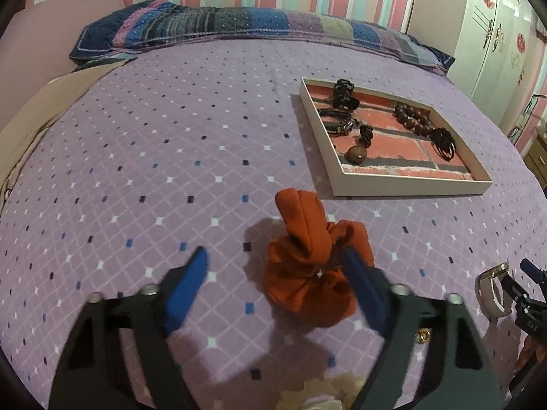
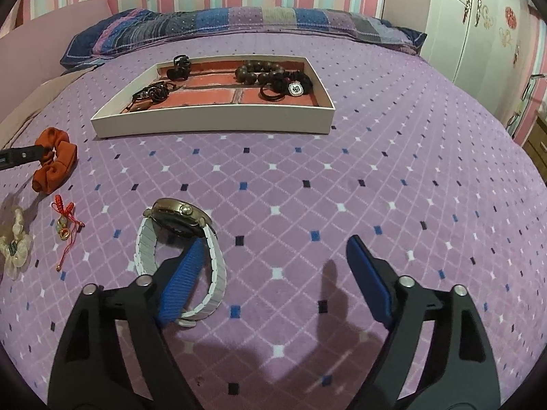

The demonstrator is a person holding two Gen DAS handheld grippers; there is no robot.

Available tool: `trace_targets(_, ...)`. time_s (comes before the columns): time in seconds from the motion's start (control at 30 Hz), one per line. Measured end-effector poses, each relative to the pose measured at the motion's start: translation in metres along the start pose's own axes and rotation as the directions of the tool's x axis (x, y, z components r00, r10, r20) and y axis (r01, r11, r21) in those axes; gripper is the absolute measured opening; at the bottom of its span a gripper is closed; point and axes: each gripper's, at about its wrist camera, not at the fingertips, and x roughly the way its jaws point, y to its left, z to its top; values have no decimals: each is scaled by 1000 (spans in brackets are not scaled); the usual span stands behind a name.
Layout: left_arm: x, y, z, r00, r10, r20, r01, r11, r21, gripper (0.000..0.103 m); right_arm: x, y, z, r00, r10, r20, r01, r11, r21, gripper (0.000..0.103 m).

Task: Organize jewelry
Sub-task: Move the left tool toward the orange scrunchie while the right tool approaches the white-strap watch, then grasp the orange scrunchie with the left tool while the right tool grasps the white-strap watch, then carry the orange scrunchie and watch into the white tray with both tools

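An orange scrunchie (image 1: 301,266) lies on the purple bedspread, and my left gripper (image 1: 277,266) stands open over it. Its right finger (image 1: 359,276) sits in the scrunchie's loop, its left finger out on bare cloth. The right wrist view shows the same scrunchie (image 2: 56,160) with that finger (image 2: 24,155) poking into it. A gold watch with a white band (image 2: 181,235) stands on its side. My right gripper (image 2: 277,256) is open, its left finger (image 2: 186,273) inside the band's loop. A white tray (image 2: 212,124) holds a bead bracelet (image 2: 259,71), a hair claw and dark cords.
A cream scrunchie (image 2: 13,246) and a red cord charm (image 2: 65,225) lie left of the watch. A patchwork pillow (image 2: 239,20) runs along the bed's far edge. A white wardrobe (image 2: 478,20) stands at the right. The tray (image 1: 410,188) lies ahead right of the left gripper.
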Motion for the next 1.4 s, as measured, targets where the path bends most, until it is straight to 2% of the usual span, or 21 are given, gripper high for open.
trace_targets(0.07,6,0,2,1000,-10,-20,10,1000,1,62,2,1,0,1000,9,-9,-9,1000,5,71)
trace_targets(0.17,13,1,2,999,-14,-30,14,1000,4,58,4,3,-2,1000,17,-17,-16,1000,12,65)
trace_targets(0.23,18,2,2,998,-27,-50,27,1000,2,47,5,4,-2,999,23,-23,-22,1000,12,59)
trace_targets(0.3,22,3,2,997,-42,-59,42,999,-5,32,7,5,-2,999,33,-28,-33,999,15,52)
trace_targets(0.4,23,0,0,997,-48,-55,48,999,1,27,7,7,-3,999,44,-27,-43,999,17,43)
trace_targets(0.57,20,-7,-1,998,-37,-52,39,999,36,21,7,12,-3,996,86,-28,-86,996,7,13)
trace_targets(0.63,18,-5,1,998,-40,-49,41,999,29,18,7,15,-2,995,95,-28,-95,995,3,6)
trace_targets(1.03,-1,-4,13,1000,-29,-3,30,999,14,14,-1,15,26,994,99,40,-99,995,-14,6)
trace_targets(1.4,-20,-24,52,997,-51,53,51,999,6,14,5,-8,92,989,93,111,-94,996,4,6)
